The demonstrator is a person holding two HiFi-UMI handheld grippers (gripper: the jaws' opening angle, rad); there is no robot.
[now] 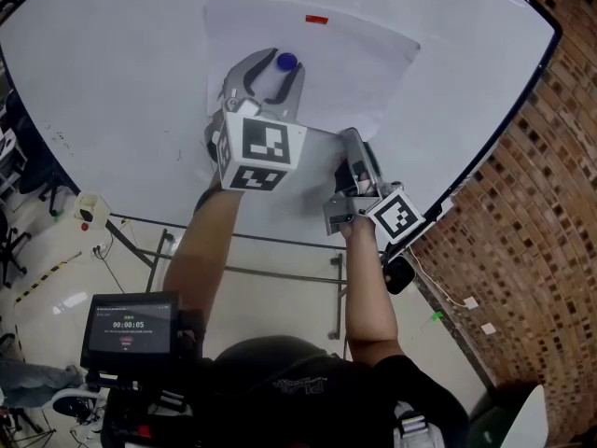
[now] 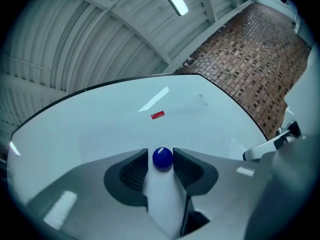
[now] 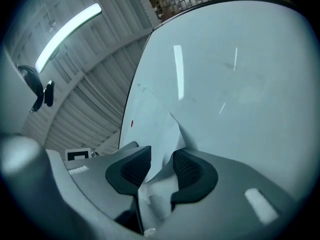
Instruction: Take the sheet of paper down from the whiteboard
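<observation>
Right gripper (image 3: 161, 160) is sitting released with its jaws wide. The sheet of paper's (image 1: 359, 59) buckled lower corner is lying between them, unpinched. Left gripper (image 1: 277, 66) is straddling the blue magnet (image 2: 162, 157), pads probably not pressing. Red magnet (image 1: 317, 19) is pinning the top edge, so both are waiting to come off. Whiteboard (image 1: 112, 63) is lying bare around the sheet, and the brick wall (image 1: 532, 203) is crowding its right edge.

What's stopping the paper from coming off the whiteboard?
Two things seem to pin the paper to the whiteboard: a blue knob between the left gripper's open jaws, and a small red strip near its top edge. The right gripper has a paper corner between its open jaws.
</observation>
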